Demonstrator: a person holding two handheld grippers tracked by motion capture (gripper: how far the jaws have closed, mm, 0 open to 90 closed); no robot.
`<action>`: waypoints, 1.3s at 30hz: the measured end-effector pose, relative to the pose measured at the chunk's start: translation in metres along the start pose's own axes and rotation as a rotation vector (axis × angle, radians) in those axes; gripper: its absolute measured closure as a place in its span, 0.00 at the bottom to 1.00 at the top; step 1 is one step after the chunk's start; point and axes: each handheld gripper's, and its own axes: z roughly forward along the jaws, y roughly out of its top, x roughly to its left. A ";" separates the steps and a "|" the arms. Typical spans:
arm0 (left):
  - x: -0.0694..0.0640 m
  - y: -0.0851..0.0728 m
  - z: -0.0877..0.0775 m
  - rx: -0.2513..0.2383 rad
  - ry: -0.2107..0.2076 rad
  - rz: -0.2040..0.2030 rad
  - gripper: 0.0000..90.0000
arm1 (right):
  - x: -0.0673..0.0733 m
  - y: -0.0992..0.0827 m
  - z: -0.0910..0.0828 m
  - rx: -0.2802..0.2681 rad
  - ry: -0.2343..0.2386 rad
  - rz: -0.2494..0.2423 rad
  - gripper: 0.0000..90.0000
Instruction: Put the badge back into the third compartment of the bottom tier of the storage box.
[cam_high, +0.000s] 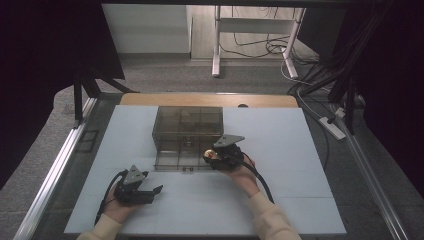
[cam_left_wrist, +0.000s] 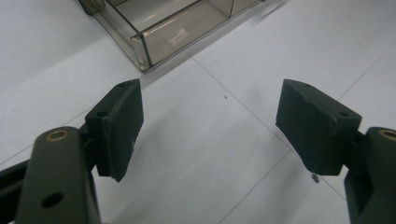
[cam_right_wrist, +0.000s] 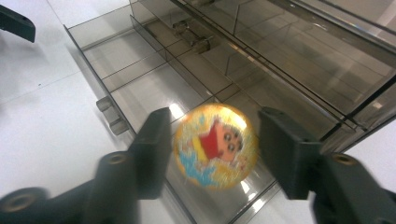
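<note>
Spreading apart over an open drawer (cam_right_wrist: 154, 88) of the smoky clear plastic drawer box (cam_high: 187, 131), the fingers (cam_right_wrist: 152, 149) of the right gripper (cam_right_wrist: 212, 151) stand on either side of a small round ball (cam_right_wrist: 215, 145). A gap shows between the ball and the finger on the right of that view; on the other side I cannot tell whether the pad touches it. The ball is blurred and sits above the drawer's nearest compartment. It carries a printed cartoon figure in a red top on a yellow and blue ground; no writing can be read. The drawer's divided compartments look bare.

The left gripper (cam_left_wrist: 210, 130) rests low on the white worktop (cam_high: 280, 200), near the box's front corner, its fingers (cam_left_wrist: 119, 126) released wide with nothing between them.
</note>
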 end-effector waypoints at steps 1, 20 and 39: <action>0.000 0.000 0.000 0.000 0.000 0.000 0.27 | 0.000 0.000 0.000 0.000 -0.005 0.005 0.41; 0.000 0.000 -0.001 -0.003 -0.003 0.002 0.27 | -0.004 -0.007 -0.022 -0.041 0.007 0.018 0.38; 0.001 0.001 -0.001 -0.007 -0.005 -0.004 0.27 | -0.013 -0.042 -0.060 -0.020 -0.033 0.016 0.37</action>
